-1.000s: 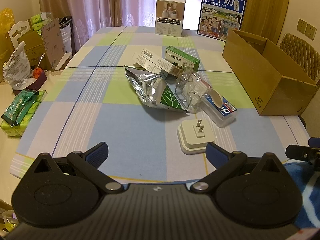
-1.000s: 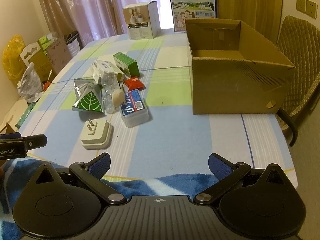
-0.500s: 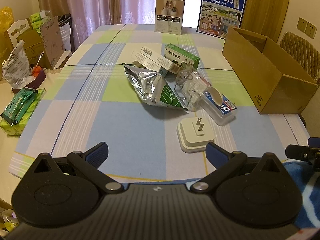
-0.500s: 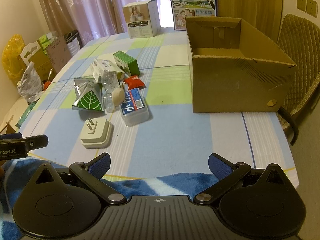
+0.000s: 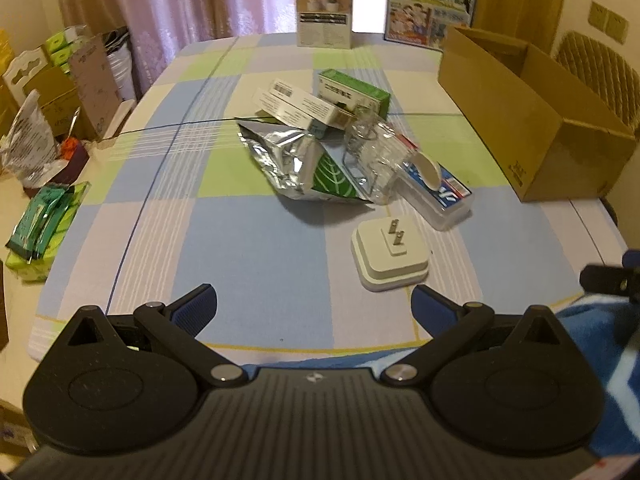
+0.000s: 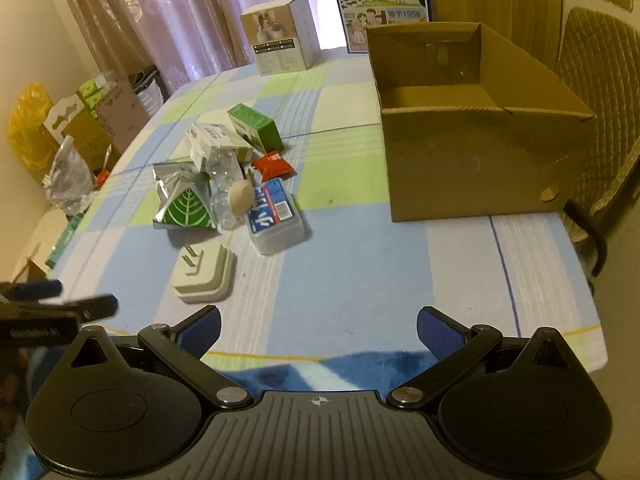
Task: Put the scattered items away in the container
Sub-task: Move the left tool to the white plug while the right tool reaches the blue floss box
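Note:
A pile of items lies mid-table: a white plug adapter (image 5: 390, 254) (image 6: 203, 272), a clear case with a blue label (image 5: 438, 196) (image 6: 274, 216), a foil pouch with a green leaf (image 5: 296, 160) (image 6: 186, 204), a clear bottle (image 5: 370, 152), white boxes (image 5: 296, 106), a green box (image 5: 354, 94) (image 6: 256, 126) and a red packet (image 6: 274, 165). The open cardboard box (image 5: 532, 120) (image 6: 472, 128) stands to the right. My left gripper (image 5: 314, 308) is open and empty, just short of the adapter. My right gripper (image 6: 318, 330) is open and empty at the table's near edge.
A white product box (image 5: 325, 10) (image 6: 280, 38) and a blue milk carton (image 5: 432, 4) (image 6: 380, 0) stand at the far edge. Green packets (image 5: 38, 224) and bags sit on a side surface left. A chair (image 6: 600, 120) stands right of the box. A blue cloth (image 6: 320, 372) lies below the grippers.
Both grippers have moved forward and tilted down slightly toward the table; the pile and the box appear closer. Both stay open and empty.

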Available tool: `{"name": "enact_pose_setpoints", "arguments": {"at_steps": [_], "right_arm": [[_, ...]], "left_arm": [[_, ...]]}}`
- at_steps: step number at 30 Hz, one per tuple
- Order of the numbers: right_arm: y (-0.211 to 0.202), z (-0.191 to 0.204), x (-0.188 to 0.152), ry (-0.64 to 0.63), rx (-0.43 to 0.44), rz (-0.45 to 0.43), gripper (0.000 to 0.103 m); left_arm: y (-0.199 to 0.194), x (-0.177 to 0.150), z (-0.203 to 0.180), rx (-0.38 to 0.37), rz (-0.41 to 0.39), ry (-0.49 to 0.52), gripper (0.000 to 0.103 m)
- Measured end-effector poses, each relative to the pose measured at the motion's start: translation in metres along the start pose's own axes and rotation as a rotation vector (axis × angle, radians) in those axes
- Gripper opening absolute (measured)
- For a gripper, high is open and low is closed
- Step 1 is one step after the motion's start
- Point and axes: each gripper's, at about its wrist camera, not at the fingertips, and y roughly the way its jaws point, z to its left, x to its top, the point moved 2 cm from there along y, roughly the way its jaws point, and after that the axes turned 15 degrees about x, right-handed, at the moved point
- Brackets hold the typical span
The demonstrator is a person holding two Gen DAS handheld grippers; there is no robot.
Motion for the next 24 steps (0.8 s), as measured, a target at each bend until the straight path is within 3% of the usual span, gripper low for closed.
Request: {"name": "enact_pose_setpoints", "arguments": {"at_steps": [9, 19, 24], "right_arm": [[0.014, 0.006, 0.036, -0.166, 0.008, 0.041, 0.101], [0.053, 0.001, 0.052, -0.268, 0.058, 0.197, 0.101], [0.074, -0.002, 0.053, -0.319, 0.038, 0.264, 0.101]], "left_arm": [[0.019, 0.026, -0.017, -0.069, 0.051, 0.025, 0.1], [0.06, 0.043, -0.048, -0.096, 0.133, 0.083, 0.093], [0.084, 0.044, -0.062, -0.11, 0.192, 0.088, 0.085]]}}
